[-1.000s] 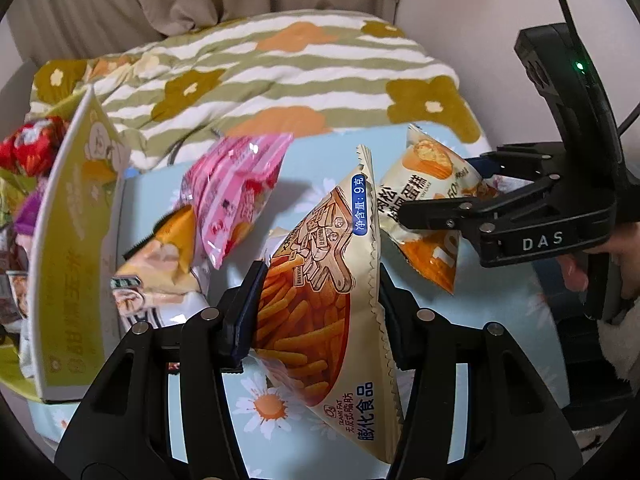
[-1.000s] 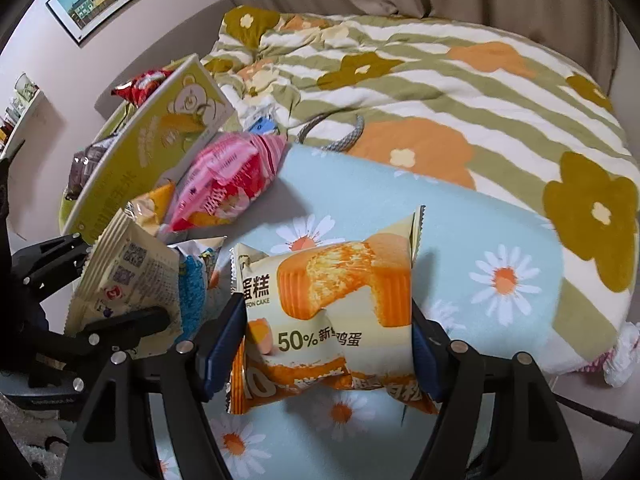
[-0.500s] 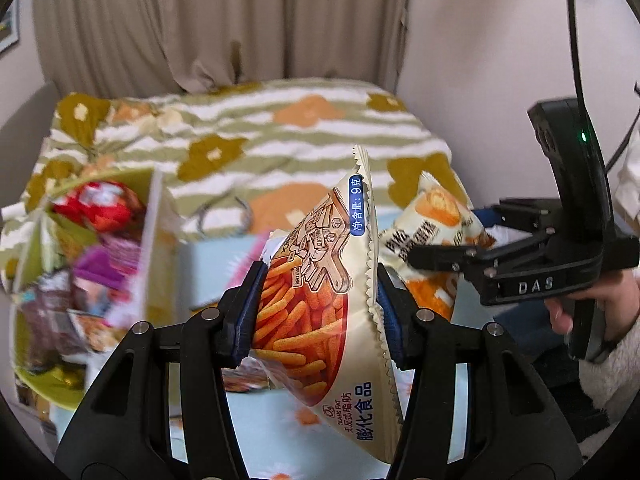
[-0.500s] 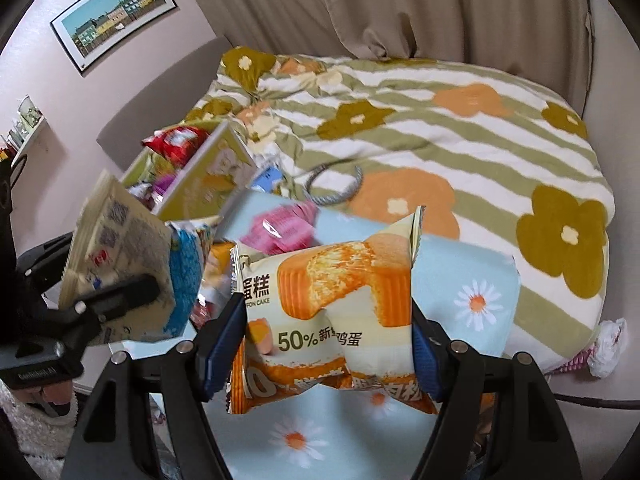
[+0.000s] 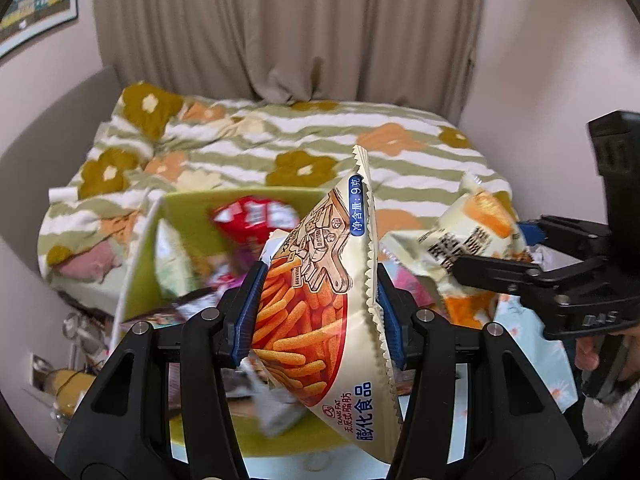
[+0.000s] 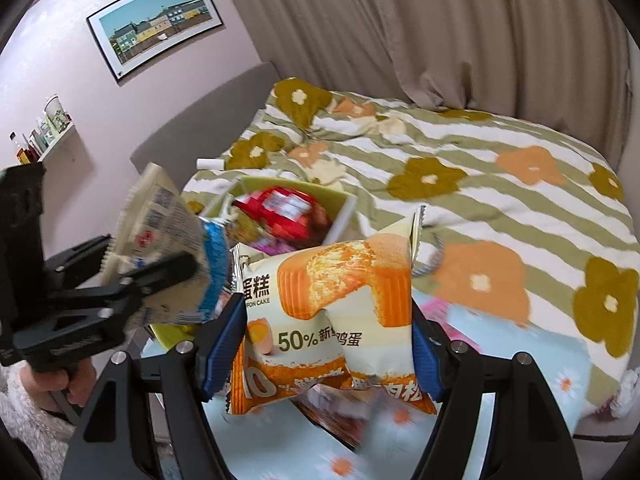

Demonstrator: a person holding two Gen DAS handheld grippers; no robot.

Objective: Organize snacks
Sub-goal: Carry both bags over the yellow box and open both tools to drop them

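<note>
My left gripper (image 5: pixel 318 312) is shut on a cream bag of orange puffed sticks (image 5: pixel 320 300), held upright in the air over the open yellow-green snack box (image 5: pixel 188 216). That bag also shows in the right wrist view (image 6: pixel 160 248). My right gripper (image 6: pixel 328 332) is shut on a chiffon cake packet (image 6: pixel 332 320), held up to the right of the left gripper; the packet also shows in the left wrist view (image 5: pixel 476 240). The box (image 6: pixel 340 204) holds several snack packs, among them a red bag (image 6: pixel 280 212).
A light blue daisy-print pad (image 6: pixel 520 352) lies below the grippers with a pink pack (image 6: pixel 436 308) on it. Behind is a bed with a striped flower quilt (image 6: pixel 480 184), curtains and a wall shelf (image 6: pixel 44 136) at left.
Both grippers have risen with their packs. The view now looks down into the open box, and the pad has dropped lower in frame.
</note>
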